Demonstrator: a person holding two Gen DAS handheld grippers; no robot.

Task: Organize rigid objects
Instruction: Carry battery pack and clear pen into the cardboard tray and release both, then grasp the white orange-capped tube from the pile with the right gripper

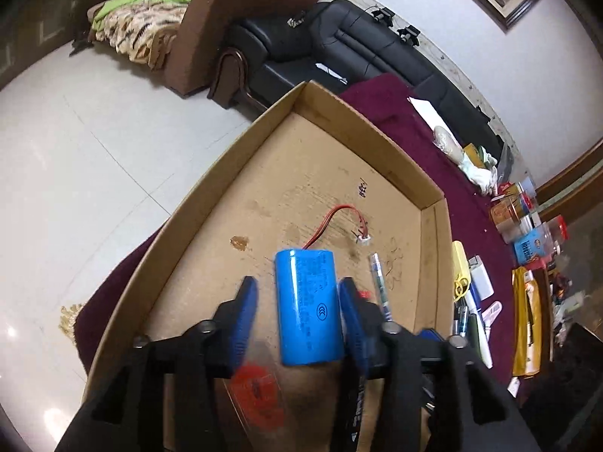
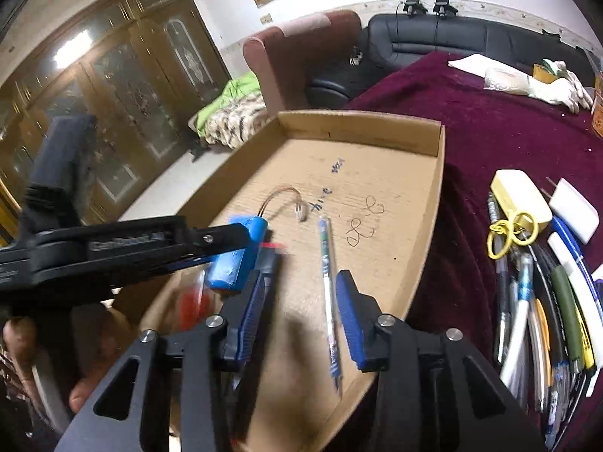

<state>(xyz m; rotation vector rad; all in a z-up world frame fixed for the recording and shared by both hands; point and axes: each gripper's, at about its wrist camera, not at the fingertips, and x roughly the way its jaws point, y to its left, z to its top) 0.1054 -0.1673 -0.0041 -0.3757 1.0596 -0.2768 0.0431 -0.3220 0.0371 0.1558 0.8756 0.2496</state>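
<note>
We see the left gripper (image 1: 297,301) spread w/ gaps both sides of the blue battery (image 1: 309,307), not gripping. Battery lies in the cardboard tray (image 1: 211,196), long axis away from us, wire end far. Right gripper (image 2: 299,305) is spread over the pen (image 2: 328,282), lengthwise beside the battery.

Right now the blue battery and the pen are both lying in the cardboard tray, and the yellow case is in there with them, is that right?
Not quite. The blue battery and pen lie in the cardboard tray, but the yellow case lies outside it on the maroon cloth, as the right wrist view shows.
</note>
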